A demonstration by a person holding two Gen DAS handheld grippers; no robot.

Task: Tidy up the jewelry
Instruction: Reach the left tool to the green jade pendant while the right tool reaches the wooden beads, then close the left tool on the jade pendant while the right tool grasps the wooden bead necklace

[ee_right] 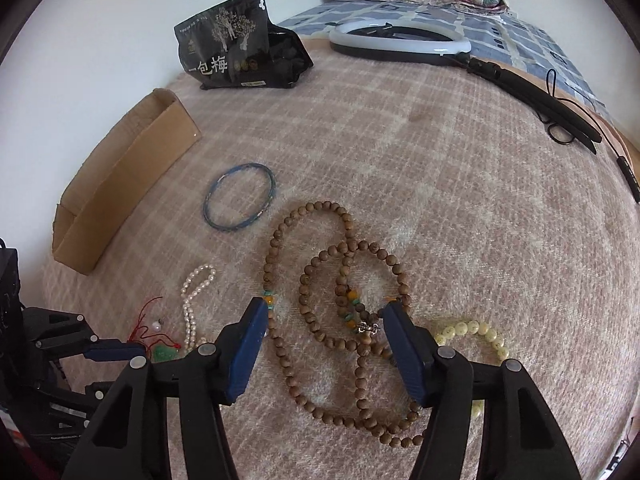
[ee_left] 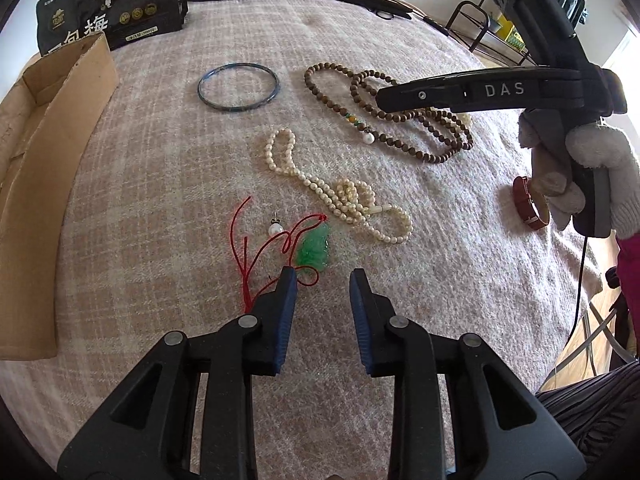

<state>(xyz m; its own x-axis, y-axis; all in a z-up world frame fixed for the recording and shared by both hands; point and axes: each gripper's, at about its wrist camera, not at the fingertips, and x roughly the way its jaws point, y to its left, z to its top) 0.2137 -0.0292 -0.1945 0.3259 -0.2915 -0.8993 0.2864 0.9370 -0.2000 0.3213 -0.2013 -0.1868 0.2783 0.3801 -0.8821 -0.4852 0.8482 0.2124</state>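
Plaid blanket (ee_right: 460, 200) held the jewelry mid-bed; your left gripper (ee_left: 323, 276) stood spread beside the green pendant (ee_left: 314, 249), your right gripper (ee_right: 324, 308) spread over the wooden beads (ee_right: 352, 272), which could snag.

Light: soft, even daylight, brightest at right edge of left wrist view | Shadows: faint, diffuse on blanket (ee_left: 460, 240) | Glare: white wall (ee_right: 120, 40) washed out | Focus: sharp centrally, softer toward rims | Distortion: strong fisheye bowing, black vignette in corners | Blur: none from motion
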